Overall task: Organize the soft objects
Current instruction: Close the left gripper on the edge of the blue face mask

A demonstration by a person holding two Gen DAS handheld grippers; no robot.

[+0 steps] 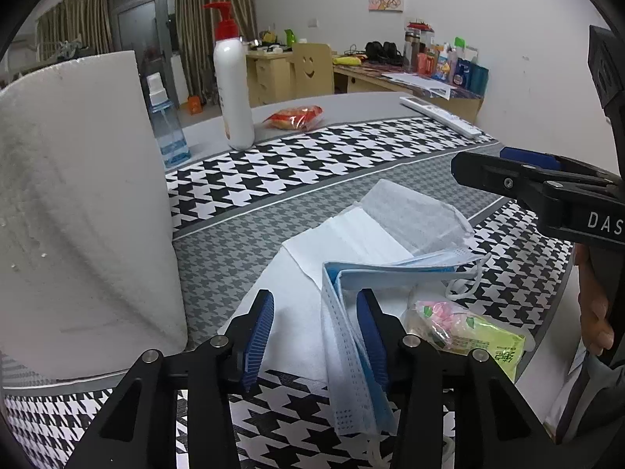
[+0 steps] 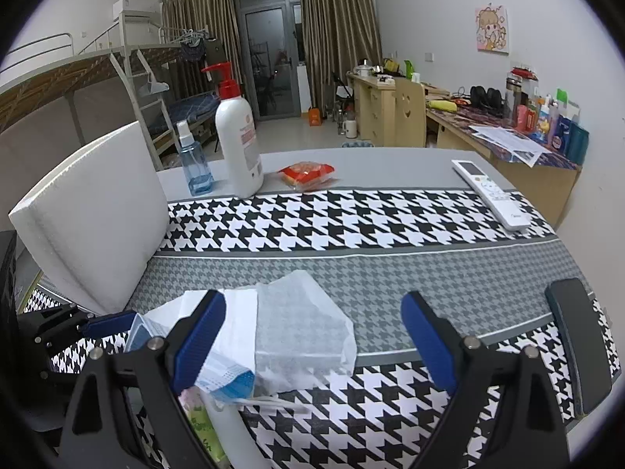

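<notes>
A light blue face mask (image 1: 351, 351) lies folded on a white tissue sheet (image 1: 297, 301) on the houndstooth cloth. Behind them sits a thin translucent wrapper (image 1: 410, 215), and a green tissue pack (image 1: 468, 332) lies to the right. My left gripper (image 1: 316, 332) stands partly open over the tissue. The mask's fold rests against its right pad (image 1: 371, 340), while the left pad is clear of it. My right gripper (image 2: 314, 338) is wide open over the wrapper (image 2: 300, 324) with nothing between its pads. The mask (image 2: 226, 375) lies under its left finger.
A thick white foam pad (image 1: 78, 215) leans at the left. Further back stand a lotion pump bottle (image 1: 232, 78), a blue spray bottle (image 1: 168, 133), a red snack packet (image 1: 295, 117) and a remote (image 1: 441, 115). A dark phone (image 2: 578, 348) lies at the right edge.
</notes>
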